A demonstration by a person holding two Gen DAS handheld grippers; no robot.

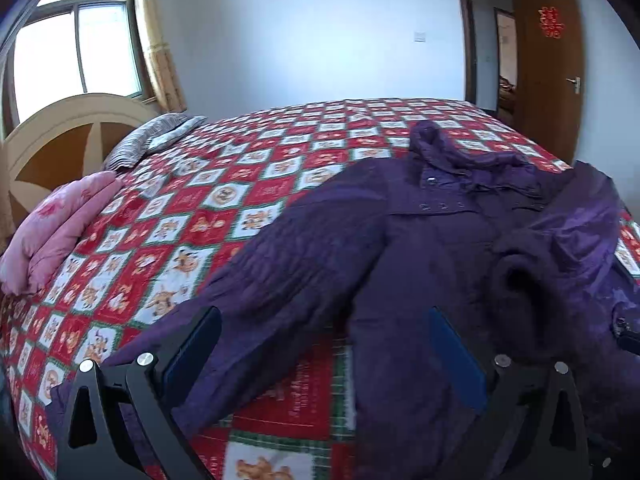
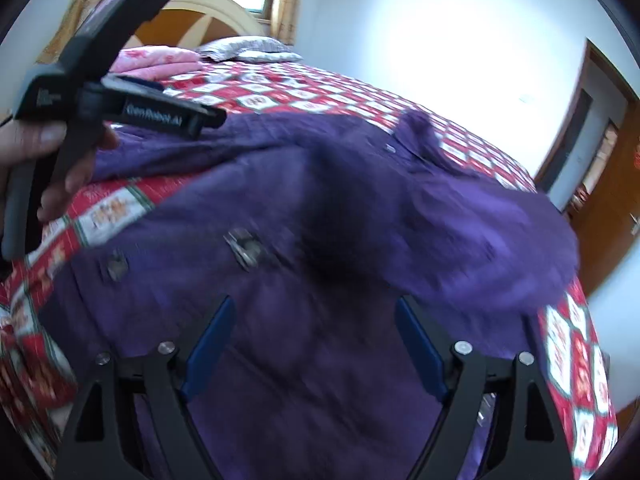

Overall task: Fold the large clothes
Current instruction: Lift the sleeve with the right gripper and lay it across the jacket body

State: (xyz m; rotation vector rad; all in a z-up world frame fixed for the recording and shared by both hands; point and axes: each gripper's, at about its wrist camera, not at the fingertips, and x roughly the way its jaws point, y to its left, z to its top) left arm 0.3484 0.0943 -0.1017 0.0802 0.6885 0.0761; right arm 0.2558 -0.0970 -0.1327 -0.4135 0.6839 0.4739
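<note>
Both tools gape over the purple coat [image 1: 420, 248]; only the right view shows a hand [image 2: 52, 160].

A purple padded coat [image 1: 420, 248] lies spread on the bed's red-and-white checked quilt [image 1: 192, 216], one sleeve folded across its front. The left claw [image 1: 324, 344] hovers above it, jaws apart.

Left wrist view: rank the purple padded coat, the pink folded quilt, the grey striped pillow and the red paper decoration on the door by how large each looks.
1. Purple padded coat
2. Pink folded quilt
3. Grey striped pillow, though it lies farther off, so its true size is unsure
4. Red paper decoration
</note>
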